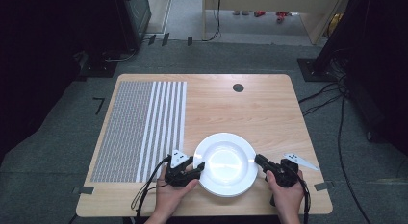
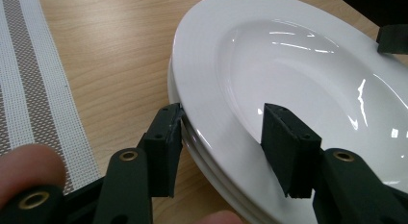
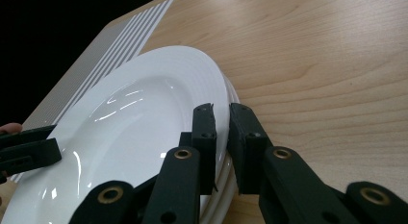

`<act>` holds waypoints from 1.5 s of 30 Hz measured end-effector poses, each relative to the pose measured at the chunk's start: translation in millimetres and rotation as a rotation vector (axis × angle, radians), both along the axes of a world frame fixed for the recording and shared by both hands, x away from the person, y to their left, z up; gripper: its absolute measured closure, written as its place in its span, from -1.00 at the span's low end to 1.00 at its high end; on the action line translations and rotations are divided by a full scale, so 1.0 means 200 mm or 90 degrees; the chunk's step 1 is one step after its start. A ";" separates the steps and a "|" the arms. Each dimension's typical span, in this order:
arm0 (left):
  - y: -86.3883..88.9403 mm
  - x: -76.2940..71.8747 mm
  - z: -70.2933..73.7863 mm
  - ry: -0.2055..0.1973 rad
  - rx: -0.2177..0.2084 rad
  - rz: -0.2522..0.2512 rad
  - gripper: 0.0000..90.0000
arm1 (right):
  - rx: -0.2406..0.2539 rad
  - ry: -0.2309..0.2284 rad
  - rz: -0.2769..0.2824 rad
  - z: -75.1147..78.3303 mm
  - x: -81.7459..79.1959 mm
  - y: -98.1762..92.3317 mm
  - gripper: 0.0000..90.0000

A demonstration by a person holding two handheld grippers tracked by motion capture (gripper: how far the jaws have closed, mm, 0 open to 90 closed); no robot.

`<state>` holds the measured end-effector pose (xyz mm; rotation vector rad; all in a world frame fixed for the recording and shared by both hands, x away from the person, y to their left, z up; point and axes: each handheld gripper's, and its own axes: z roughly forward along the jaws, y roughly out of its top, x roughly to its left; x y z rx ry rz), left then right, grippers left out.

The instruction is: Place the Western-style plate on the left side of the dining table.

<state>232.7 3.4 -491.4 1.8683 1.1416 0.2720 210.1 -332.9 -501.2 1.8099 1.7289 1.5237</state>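
A stack of white deep plates (image 1: 225, 164) (image 2: 288, 56) (image 3: 134, 123) sits near the table's front edge. My left gripper (image 1: 199, 167) (image 2: 221, 147) straddles the stack's left rim. One jaw touches the outer edge of the top rim, and the other stands over the plate's inner slope with a wide gap. My right gripper (image 1: 257, 159) (image 3: 221, 113) is at the right rim, its jaws drawn close together with the top plate's rim pinched between them. Each gripper view shows the other gripper's jaw across the plate.
A woven grey and white striped placemat (image 1: 139, 128) (image 2: 29, 89) covers the left part of the wooden table (image 1: 250, 108). A dark round grommet (image 1: 238, 87) sits near the far edge. Cables lie on the floor at the right.
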 end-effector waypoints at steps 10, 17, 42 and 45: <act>0.00 0.00 0.00 0.000 0.002 0.006 0.16 | 0.104 0.030 -0.022 -0.03 0.01 -0.03 0.84; -0.01 -0.01 0.00 -0.002 0.007 0.006 0.16 | 0.130 0.032 -0.023 -0.04 0.01 -0.02 0.81; 0.04 0.02 -0.01 0.022 -0.056 0.021 0.28 | 0.173 -0.023 -0.019 -0.04 0.00 0.04 0.79; 0.04 0.01 -0.01 0.022 -0.065 0.025 0.30 | 0.177 -0.025 -0.021 -0.04 0.00 0.04 0.80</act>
